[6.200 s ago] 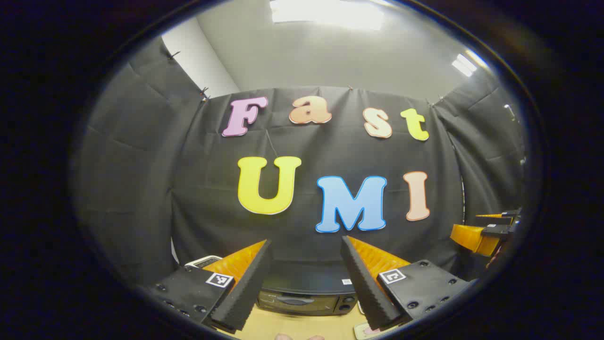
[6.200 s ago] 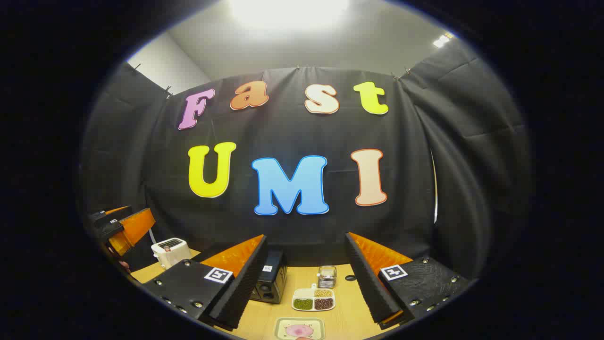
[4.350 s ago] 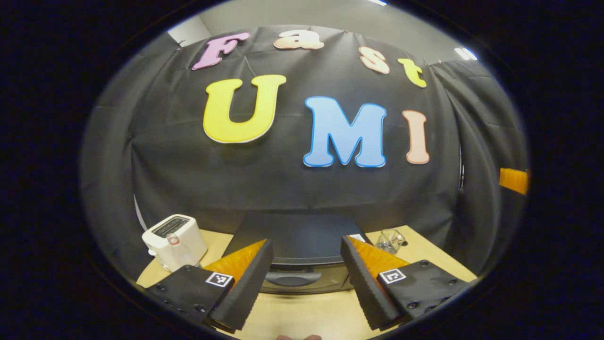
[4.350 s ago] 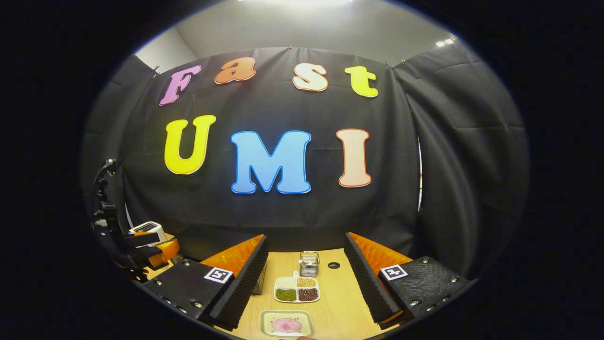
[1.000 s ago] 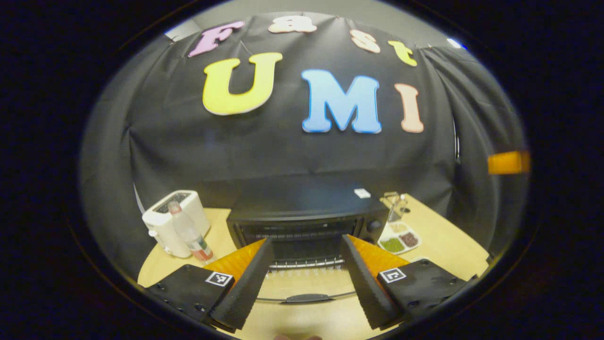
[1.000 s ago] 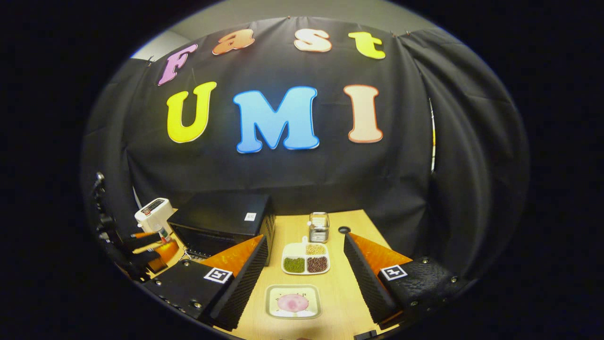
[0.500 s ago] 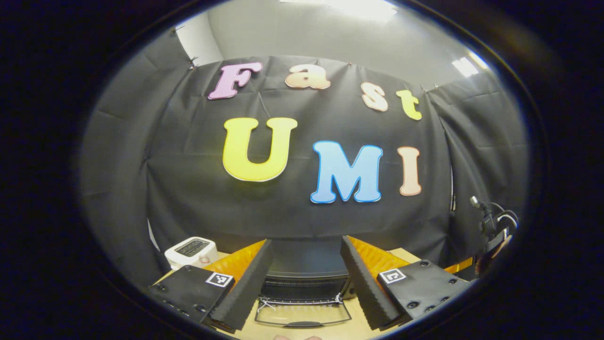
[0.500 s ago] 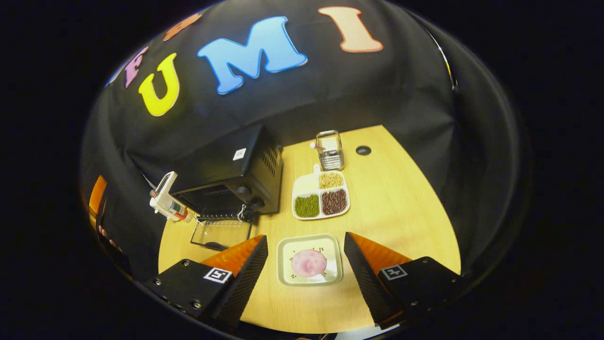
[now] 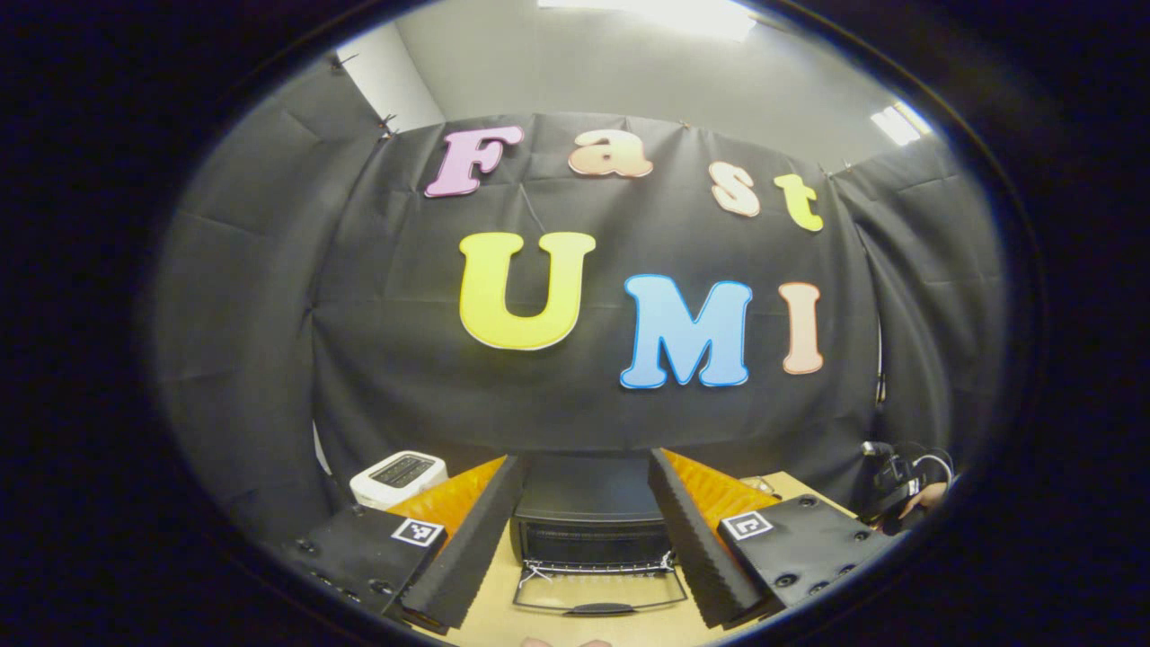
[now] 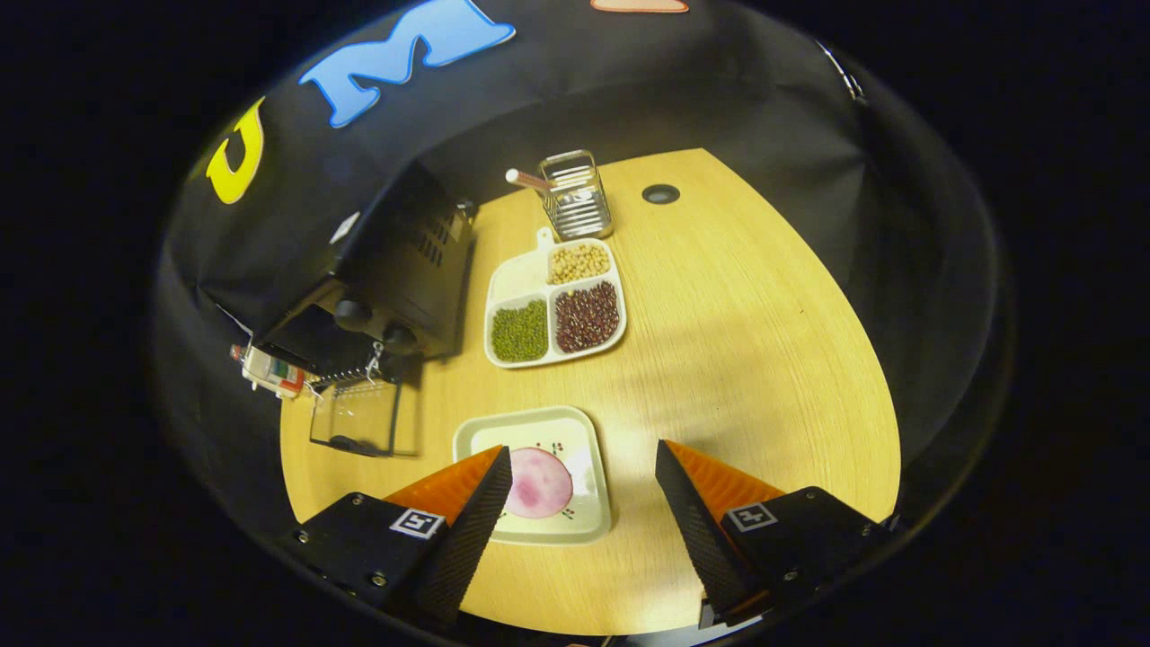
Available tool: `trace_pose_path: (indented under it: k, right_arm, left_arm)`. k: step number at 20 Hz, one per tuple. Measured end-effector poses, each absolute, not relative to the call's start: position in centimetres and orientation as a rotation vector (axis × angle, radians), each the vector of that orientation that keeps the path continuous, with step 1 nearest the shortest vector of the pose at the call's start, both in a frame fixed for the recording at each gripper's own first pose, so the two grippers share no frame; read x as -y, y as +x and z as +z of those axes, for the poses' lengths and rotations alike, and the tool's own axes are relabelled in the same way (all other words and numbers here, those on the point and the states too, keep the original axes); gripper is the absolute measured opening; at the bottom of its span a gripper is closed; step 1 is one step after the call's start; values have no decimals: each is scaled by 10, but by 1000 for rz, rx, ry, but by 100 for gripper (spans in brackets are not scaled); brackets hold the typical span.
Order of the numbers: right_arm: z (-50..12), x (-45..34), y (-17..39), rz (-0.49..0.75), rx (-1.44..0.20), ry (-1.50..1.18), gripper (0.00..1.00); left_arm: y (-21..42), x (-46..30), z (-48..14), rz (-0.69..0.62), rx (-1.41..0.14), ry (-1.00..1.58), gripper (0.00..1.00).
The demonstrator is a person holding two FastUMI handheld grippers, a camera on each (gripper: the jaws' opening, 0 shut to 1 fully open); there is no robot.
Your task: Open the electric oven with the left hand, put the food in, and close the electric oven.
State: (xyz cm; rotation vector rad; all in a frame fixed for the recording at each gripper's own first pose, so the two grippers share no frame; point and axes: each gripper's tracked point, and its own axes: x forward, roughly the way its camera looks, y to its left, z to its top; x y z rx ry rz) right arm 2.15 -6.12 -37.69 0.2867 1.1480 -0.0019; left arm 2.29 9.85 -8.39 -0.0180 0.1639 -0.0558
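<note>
Straight ahead in the left gripper view, the black electric oven [image 9: 588, 517] stood on the worktop [image 9: 490, 620] with its glass door [image 9: 600, 591] folded down flat. The left gripper [image 9: 579, 530] hung before it, fingers spread wide and empty. A white toaster [image 9: 397, 474] sat left of the oven.

From the right gripper view, the right gripper [image 10: 579, 503] hovered wide and empty over a plate [image 10: 584, 467] holding pink food [image 10: 539, 483], which lay in front of the oven [image 10: 395, 261], beside its lowered door [image 10: 359, 415]. A divided bean tray [image 10: 552, 305] lay right of the oven.
</note>
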Motion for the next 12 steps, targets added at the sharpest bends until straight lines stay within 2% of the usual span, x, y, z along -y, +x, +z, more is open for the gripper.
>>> trace_pose_path:
  k: [1, 5, 6, 8, 11, 12]
  right_arm:
    - [-388, 62, 20, -5, -1183, 265, 98]
    - [-419, 64, 18, 3, -1290, 213, 96]
    - [-426, 65, 18, 1, -1314, 201, 93]
    - [-435, 60, 16, 12, -1349, 190, 77]
    - [-446, 54, 15, 26, -1388, 146, 73]
    - [-449, 54, 15, 28, -1396, 124, 74]
  left_arm:
    - [20, -104, -85, -46, -170, -19, 97]
    - [12, -124, -93, 1, -196, -20, 97]
    - [9, -129, -95, 12, -202, -21, 100]
    - [3, -138, -99, 32, -211, -28, 100]
    - [-6, -154, -105, 65, -227, -55, 100]
    - [-9, -158, -109, 76, -234, -65, 97]
